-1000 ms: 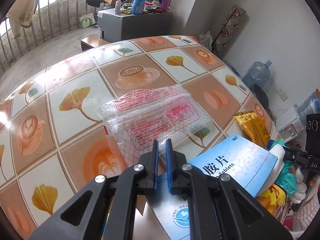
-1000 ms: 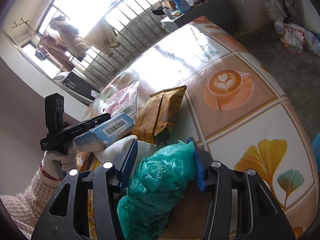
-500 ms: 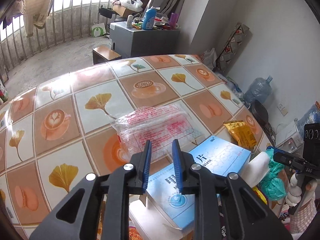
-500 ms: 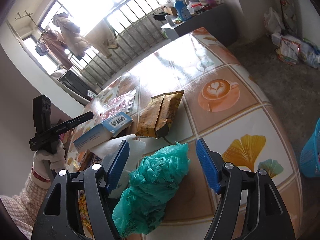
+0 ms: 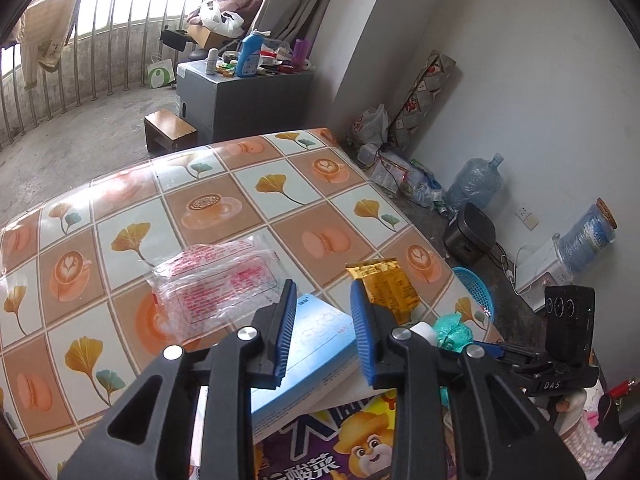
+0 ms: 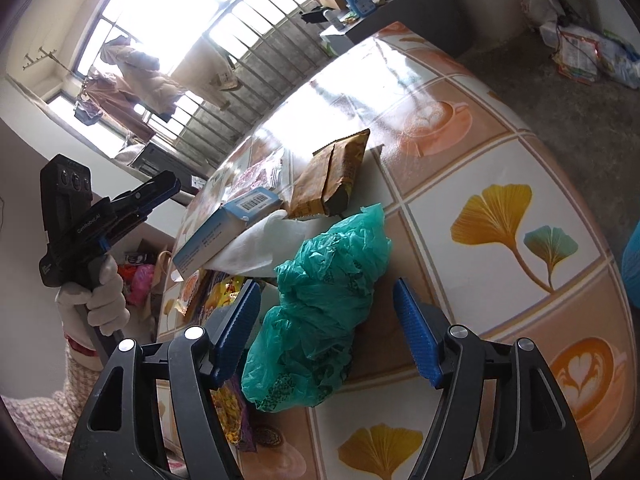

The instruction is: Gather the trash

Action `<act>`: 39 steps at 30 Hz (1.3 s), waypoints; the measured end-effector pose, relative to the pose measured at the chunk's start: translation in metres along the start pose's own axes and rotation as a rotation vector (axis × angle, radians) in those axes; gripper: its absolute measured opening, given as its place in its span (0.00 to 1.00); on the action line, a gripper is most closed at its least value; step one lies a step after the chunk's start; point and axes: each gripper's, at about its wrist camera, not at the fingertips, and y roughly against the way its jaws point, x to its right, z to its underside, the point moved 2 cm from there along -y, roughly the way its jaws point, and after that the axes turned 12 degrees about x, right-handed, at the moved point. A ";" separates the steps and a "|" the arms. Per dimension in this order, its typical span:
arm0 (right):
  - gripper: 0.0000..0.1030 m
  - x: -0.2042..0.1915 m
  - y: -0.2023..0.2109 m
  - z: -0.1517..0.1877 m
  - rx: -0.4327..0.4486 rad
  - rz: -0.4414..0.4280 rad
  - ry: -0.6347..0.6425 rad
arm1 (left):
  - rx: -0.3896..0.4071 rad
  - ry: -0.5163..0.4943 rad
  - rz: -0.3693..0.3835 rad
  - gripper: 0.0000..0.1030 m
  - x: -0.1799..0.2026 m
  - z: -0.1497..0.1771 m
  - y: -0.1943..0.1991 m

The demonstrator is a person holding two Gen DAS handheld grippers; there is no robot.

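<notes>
Left wrist view
Left gripper (image 5: 322,322): jaws about half open, holding nothing, hovering above the blue medicine box (image 5: 316,344)
Blue medicine box: lies flat near the table's close edge, partly on a purple snack bag (image 5: 340,444) with a cartoon bear
Clear wrapper (image 5: 216,284): transparent with red print, flat on the tablecloth (image 5: 208,200), just left of the box
Gold snack packet (image 5: 386,286): flat, just right of the box
Blue basket (image 5: 476,290): on the floor beside the table's right edge; I judge it is where the trash goes

Right wrist view
Right gripper (image 6: 326,330): jaws wide open, holding nothing; the green plastic bag (image 6: 320,312) sits between the fingers, and whether a pad touches it I cannot tell
Green plastic bag: crumpled on the tablecloth near the front edge, touching a white tissue (image 6: 268,244)
Left gripper (image 6: 156,192): seen at the left, held in a white-gloved hand (image 6: 96,300)

Handling, as a judgement
Green bag: very light, soft, a little slippery; it will squash, so close fully on the thick middle bunch, not a loose edge
Clear wrapper: thin and flat, hard to lift; pinch a raised edge
Medicine box: light but stiff; grip across its narrow sides
</notes>
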 end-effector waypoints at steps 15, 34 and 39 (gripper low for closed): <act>0.47 0.021 0.014 0.002 0.009 0.036 -0.005 | -0.233 -0.087 0.060 0.32 0.053 -0.005 -0.072; 0.48 0.047 0.037 -0.005 0.112 0.065 -0.067 | -0.594 -0.113 -0.001 0.64 0.078 0.003 -0.181; 0.48 0.053 0.040 -0.007 0.119 0.050 -0.079 | -0.622 -0.144 -0.039 0.66 0.080 0.001 -0.185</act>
